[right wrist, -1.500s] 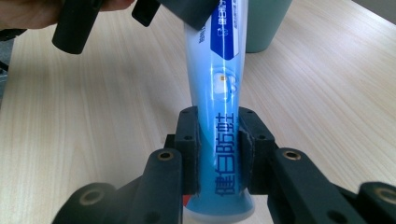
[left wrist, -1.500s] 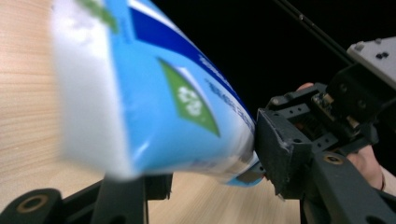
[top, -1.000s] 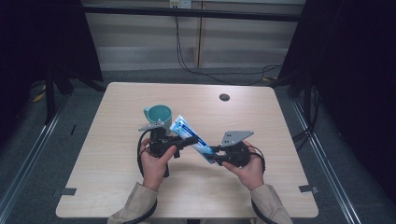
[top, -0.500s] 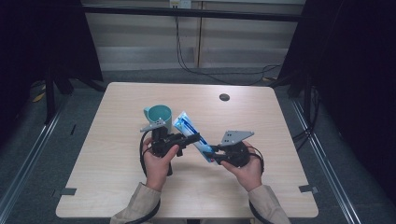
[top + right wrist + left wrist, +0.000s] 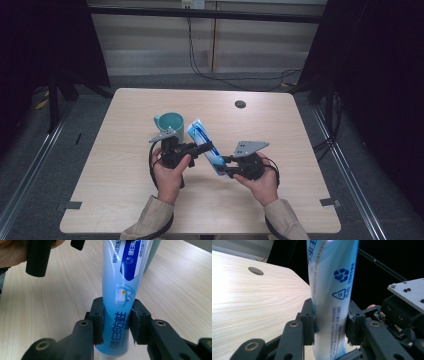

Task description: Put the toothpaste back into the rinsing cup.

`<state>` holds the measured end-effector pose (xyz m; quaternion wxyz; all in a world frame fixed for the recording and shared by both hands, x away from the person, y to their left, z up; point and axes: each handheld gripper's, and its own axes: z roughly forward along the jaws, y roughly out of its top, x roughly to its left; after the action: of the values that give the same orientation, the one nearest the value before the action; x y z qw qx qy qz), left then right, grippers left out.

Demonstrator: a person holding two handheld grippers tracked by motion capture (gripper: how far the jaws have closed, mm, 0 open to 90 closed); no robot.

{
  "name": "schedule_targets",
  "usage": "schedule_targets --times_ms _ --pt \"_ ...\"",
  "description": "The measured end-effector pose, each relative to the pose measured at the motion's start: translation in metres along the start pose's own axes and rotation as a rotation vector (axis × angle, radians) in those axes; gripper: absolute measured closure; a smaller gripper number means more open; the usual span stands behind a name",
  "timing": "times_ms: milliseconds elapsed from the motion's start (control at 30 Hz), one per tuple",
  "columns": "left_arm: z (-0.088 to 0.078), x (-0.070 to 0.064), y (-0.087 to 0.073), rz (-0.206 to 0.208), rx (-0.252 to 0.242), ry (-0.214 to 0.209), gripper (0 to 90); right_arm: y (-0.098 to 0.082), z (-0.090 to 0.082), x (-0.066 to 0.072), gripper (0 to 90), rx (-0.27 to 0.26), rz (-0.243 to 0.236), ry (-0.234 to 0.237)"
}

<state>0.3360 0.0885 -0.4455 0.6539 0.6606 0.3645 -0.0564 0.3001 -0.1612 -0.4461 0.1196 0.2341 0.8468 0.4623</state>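
Blue-and-white toothpaste tube (image 5: 205,146) is hanging above the table (image 5: 300,200), just right of the teal cup (image 5: 169,124); I'm clamping its middle with my left gripper (image 5: 202,149), jaws just closing; my right gripper (image 5: 227,167) is pinching the lower end, jaws just easing; the tube's length is slanting up toward the cup.
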Motion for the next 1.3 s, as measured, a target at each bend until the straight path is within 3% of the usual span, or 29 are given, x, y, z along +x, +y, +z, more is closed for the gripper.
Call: schedule_targets --times_ms 100,400,867,1000,1167,1300 --pt "-0.001 0.0 0.002 0.008 0.026 0.007 70.0 -0.001 0.004 0.001 60.7 -0.004 0.003 0.013" --pt "-0.005 0.001 0.007 0.005 0.032 0.01 72.1 -0.001 0.007 0.003 51.2 -0.017 0.018 0.034" --pt "-0.004 0.001 0.008 -0.003 0.004 0.01 72.1 -0.001 0.01 0.007 49.2 -0.034 0.017 0.08" --pt "-0.007 0.0 0.01 0.013 0.01 0.013 72.4 -0.002 0.011 0.007 46.9 -0.026 0.004 0.086" --pt "-0.013 0.002 0.013 0.038 0.017 0.031 72.7 -0.006 0.008 0.005 34.8 -0.051 0.008 0.068" --pt "-0.02 0.002 0.018 0.062 0.01 0.04 72.7 -0.017 0.002 -0.004 24.1 -0.027 0.035 0.018"
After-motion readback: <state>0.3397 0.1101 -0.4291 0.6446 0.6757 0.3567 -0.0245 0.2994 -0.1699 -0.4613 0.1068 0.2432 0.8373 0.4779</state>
